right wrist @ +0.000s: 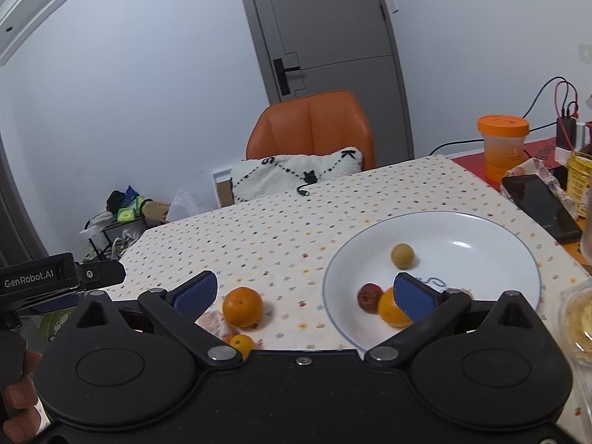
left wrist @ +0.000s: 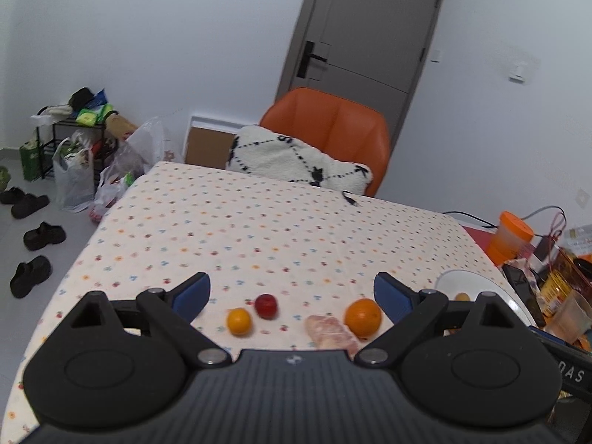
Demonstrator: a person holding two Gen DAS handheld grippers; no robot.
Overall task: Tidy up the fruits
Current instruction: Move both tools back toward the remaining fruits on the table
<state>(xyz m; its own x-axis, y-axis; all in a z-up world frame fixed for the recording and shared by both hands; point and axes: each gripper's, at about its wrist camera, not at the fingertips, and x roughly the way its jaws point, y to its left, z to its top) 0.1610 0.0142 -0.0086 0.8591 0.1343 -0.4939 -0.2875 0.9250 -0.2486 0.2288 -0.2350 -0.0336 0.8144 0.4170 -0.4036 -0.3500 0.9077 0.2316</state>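
Clearly legible on the black housing at the left edge of my right wrist view is "GenRobot.AI" (right wrist: 29,280); my left wrist view only catches the fragment "DAS" (left wrist: 572,374) on a dark body at its right edge. The white cushion (right wrist: 296,175) on the orange chair (right wrist: 310,122) carries black letters, an "S" and a "K".

My left gripper (left wrist: 292,296) hangs with its blue pads spread wide and nothing between them. Beyond it, on the flowered tablecloth (left wrist: 259,222), I see a small yellow-orange fruit (left wrist: 239,321), a red fruit (left wrist: 266,306), a peeled pinkish piece (left wrist: 331,331) and a large orange (left wrist: 362,316) just beside it.

My right gripper (right wrist: 305,294) is likewise wide open and empty. Only this view shows the inside of the white plate (right wrist: 481,233): a tan round fruit (right wrist: 402,255), a dark red wrinkled fruit (right wrist: 369,297) and an orange fruit (right wrist: 390,309) touching it, partly behind my right finger. From the left wrist I see just the plate's rim. Only the right view shows a person's fingers (right wrist: 22,396) at the lower left.
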